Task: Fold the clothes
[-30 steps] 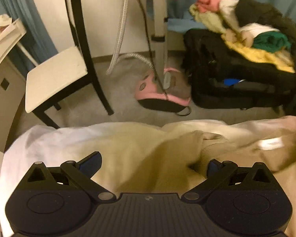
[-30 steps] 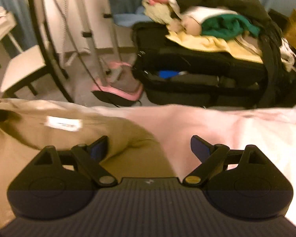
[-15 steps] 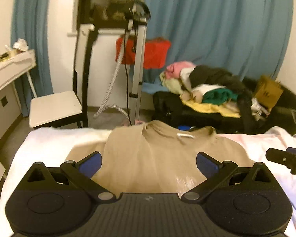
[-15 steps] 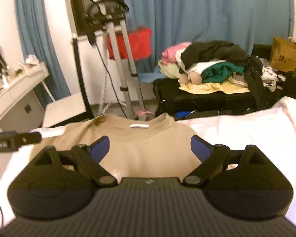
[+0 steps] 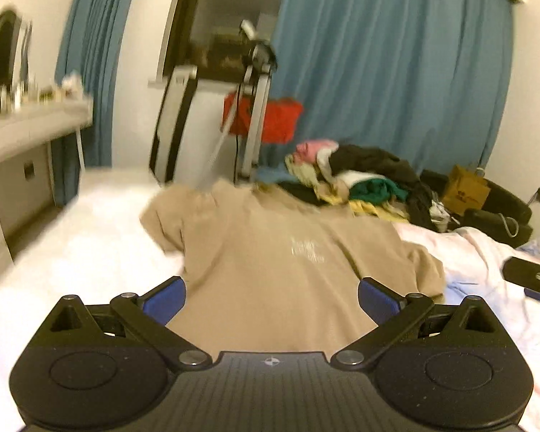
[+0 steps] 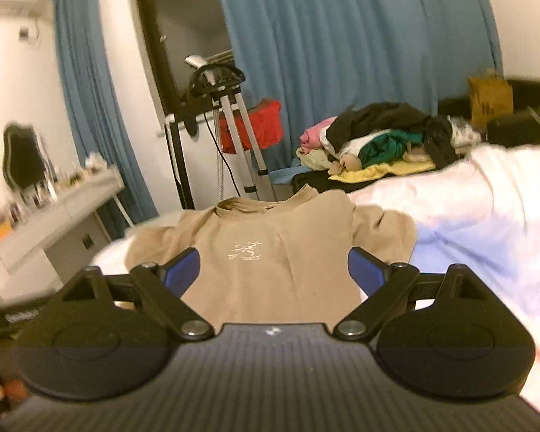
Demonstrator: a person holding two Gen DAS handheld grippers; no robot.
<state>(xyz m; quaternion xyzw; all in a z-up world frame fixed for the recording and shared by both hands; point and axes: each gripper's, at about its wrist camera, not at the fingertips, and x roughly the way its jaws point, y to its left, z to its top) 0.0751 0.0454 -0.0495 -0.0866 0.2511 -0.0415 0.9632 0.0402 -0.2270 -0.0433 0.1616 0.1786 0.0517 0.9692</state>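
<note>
Tan shirt (image 5: 280,262) lies spread face-up on the white bed (image 5: 72,252), collar far, ready for folding. Left gripper (image 5: 271,297) and right gripper (image 6: 273,270) hover near its hem, jaws wide apart, holding nothing.

We record a bedroom under warm, dim artificial light. White walls (image 6: 14,82). Blue curtains (image 5: 388,82), full height, cover most of the far wall; a second blue panel (image 5: 90,50) hangs at the left. Between them we note a dark window (image 5: 226,25) showing a small lamp reflection. Along the left wall: a white dressing table (image 6: 50,212) carrying small, blurred items, and a dark-framed mirror (image 6: 23,160) above it. Near the window we list a garment steamer stand (image 6: 230,133) and a red bag (image 6: 268,127). A brown paper bag (image 5: 466,189) stands at the right. The bed's white sheet (image 5: 75,252) fills the foreground.
</note>
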